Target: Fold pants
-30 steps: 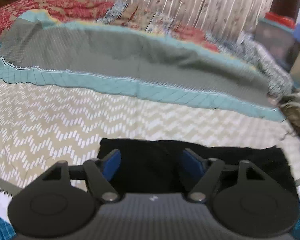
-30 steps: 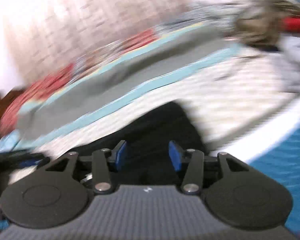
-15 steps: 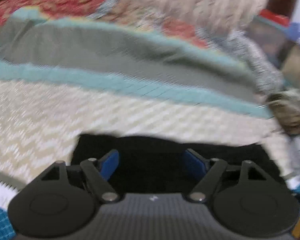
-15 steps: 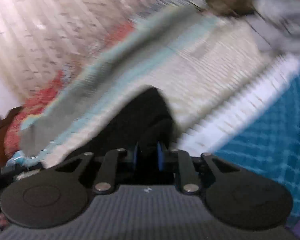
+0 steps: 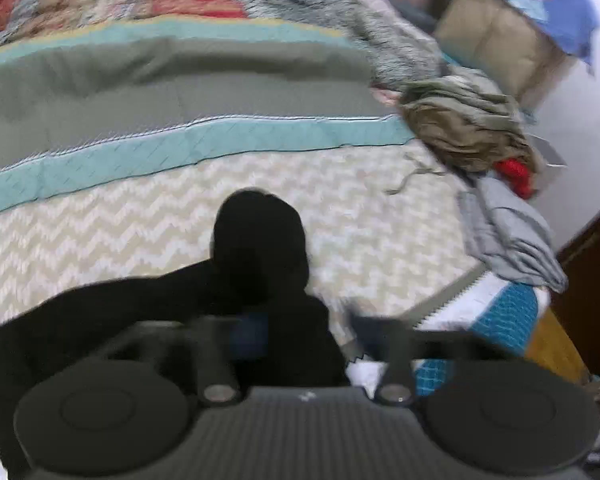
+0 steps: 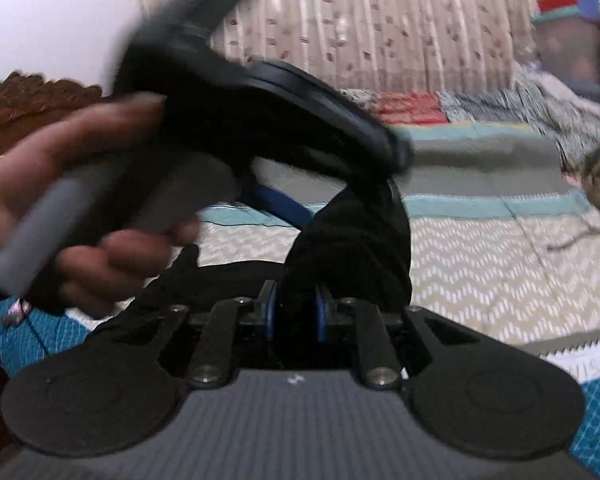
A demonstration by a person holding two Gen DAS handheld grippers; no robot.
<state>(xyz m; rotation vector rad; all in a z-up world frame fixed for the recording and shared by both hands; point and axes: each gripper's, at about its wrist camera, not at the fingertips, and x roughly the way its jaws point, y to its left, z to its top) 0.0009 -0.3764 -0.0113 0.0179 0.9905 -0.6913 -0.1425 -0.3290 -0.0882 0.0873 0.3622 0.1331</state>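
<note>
Black pants (image 6: pixel 352 248) bunched btwn both tools, left (image 5: pixel 300 332) & right (image 6: pixel 296 312) clenched on them.

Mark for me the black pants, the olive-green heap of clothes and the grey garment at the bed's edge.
black pants (image 5: pixel 260 248): left wrist view, on the raised bunch of fabric.
olive-green heap of clothes (image 5: pixel 464 124): left wrist view, on the middle of the pile.
grey garment (image 5: pixel 508 232): left wrist view, on its crumpled middle.
</note>
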